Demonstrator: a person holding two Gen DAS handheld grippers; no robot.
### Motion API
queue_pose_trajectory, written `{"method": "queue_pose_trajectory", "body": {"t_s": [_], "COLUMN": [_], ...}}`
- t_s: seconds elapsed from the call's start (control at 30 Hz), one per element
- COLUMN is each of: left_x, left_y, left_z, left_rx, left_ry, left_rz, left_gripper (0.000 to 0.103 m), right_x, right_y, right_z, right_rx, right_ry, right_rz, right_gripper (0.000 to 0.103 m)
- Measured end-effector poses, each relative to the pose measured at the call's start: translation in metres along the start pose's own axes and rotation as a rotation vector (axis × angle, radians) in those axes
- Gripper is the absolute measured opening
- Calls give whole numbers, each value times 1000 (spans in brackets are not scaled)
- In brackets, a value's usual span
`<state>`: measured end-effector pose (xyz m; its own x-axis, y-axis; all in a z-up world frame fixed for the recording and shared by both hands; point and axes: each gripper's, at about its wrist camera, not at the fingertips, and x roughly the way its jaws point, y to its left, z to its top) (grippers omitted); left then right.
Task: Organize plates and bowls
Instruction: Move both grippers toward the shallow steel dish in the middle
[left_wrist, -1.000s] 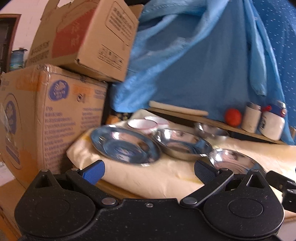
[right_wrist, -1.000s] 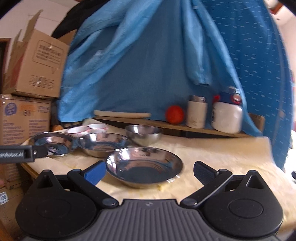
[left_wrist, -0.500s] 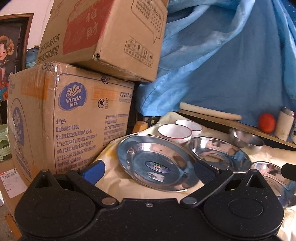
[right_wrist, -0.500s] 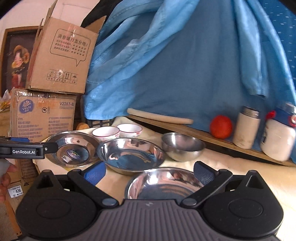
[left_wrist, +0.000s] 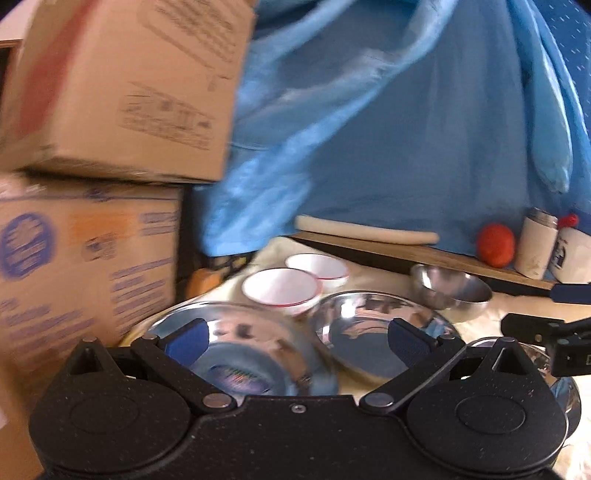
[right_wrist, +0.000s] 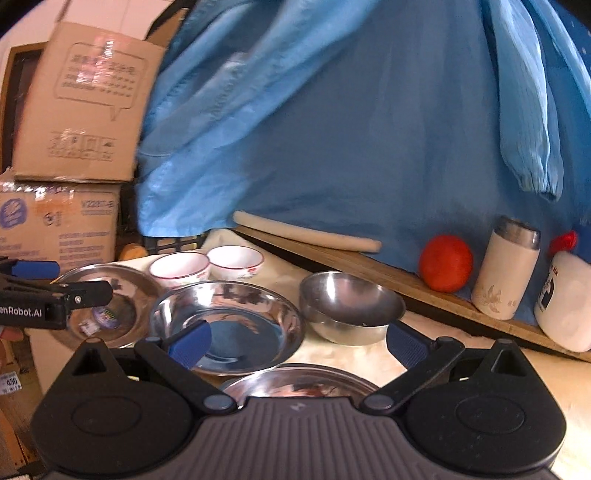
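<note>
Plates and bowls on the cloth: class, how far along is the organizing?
Nothing looks done: the three steel plates, the steel bowl and the two white bowls all sit apart, unstacked. In hand: nothing; the left gripper and right gripper are open and empty, the left over the labelled plate. Left: all the gathering and stacking.

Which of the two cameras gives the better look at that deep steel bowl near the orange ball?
The right wrist view: the deep steel bowl sits near the centre, sharp, with its whole rim and inside showing. In the left wrist view the bowl is smaller, farther off to the right and somewhat blurred.
</note>
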<state>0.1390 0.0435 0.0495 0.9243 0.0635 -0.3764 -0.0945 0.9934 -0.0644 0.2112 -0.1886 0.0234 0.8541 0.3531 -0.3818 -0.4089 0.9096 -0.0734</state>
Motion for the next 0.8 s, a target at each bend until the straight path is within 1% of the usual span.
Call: {"method": "queue_pose_trajectory", "body": {"t_s": [0.17, 0.3, 0.4, 0.47, 0.53, 0.6, 0.67, 0.8], "left_x": [29, 52, 67, 76, 82, 88, 92, 99], "left_y": [-4, 2, 7, 12, 16, 20, 25, 31], "left_z": [14, 24, 30, 33, 33, 33, 33, 35], "left_rx": [21, -22, -55, -79, -99, -120, -152, -200], "left_ry": [67, 137, 190, 229, 259, 287, 314, 323], "left_rz": [-121, -242, -298, -326, -332, -338, -361, -426], "left_gripper": [102, 102, 102, 102, 102, 102, 101, 101], "right_x": [20, 41, 58, 70, 81, 90, 98, 107], "right_y": [-20, -35, -48, -58, -67, -71, -73, -74], "right_z": [3, 6, 11, 13, 16, 18, 18, 18], "right_rx": [56, 99, 154, 211, 268, 311, 341, 358], "right_ry": [58, 118, 165, 199, 229, 252, 266, 281], "right_rz": [39, 85, 141, 190, 242, 286, 320, 360], "right_gripper": [103, 103, 103, 103, 103, 103, 103, 103]}}
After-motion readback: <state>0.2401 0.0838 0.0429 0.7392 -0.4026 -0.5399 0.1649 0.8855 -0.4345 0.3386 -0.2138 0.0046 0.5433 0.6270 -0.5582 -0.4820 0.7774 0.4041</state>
